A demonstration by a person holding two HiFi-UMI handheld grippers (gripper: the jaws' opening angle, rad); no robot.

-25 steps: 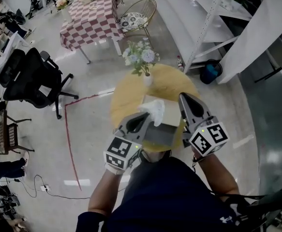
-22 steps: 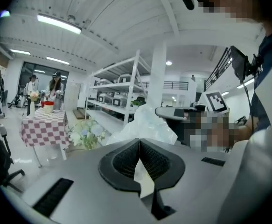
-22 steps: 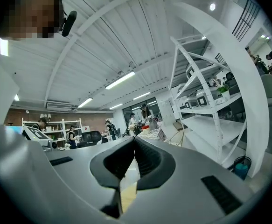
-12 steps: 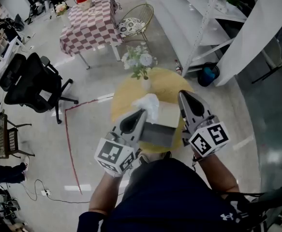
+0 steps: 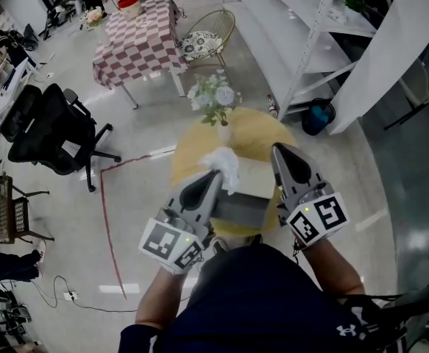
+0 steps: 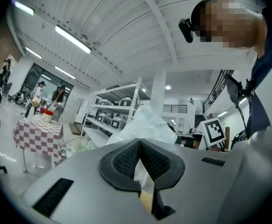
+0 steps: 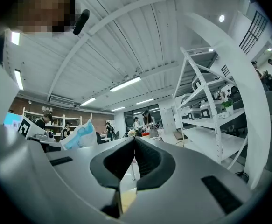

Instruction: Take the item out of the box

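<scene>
A white, crinkly soft item [image 5: 221, 164] sticks up from the near end of a grey and beige box [image 5: 247, 197] on the small round yellow table [image 5: 262, 134]. My left gripper [image 5: 215, 176] is shut on the item's lower edge. In the left gripper view the item [image 6: 147, 122] rises just behind the closed jaws of the left gripper [image 6: 138, 143]. My right gripper [image 5: 279, 150] hovers at the box's right side, shut with nothing in it. From the right gripper view, past the right gripper [image 7: 134, 140], the item [image 7: 77, 135] shows blue print.
A vase of white flowers [image 5: 214, 98] stands at the table's far edge. Further off are a black office chair [image 5: 45, 127], a checkered table [image 5: 137, 39], a wire chair [image 5: 207, 31] and white shelving [image 5: 310, 43]. People stand far back in the room.
The left gripper has drawn back toward the person and a little left, keeping its hold on the white item, which has shifted slightly leftward. The right gripper has barely moved.
</scene>
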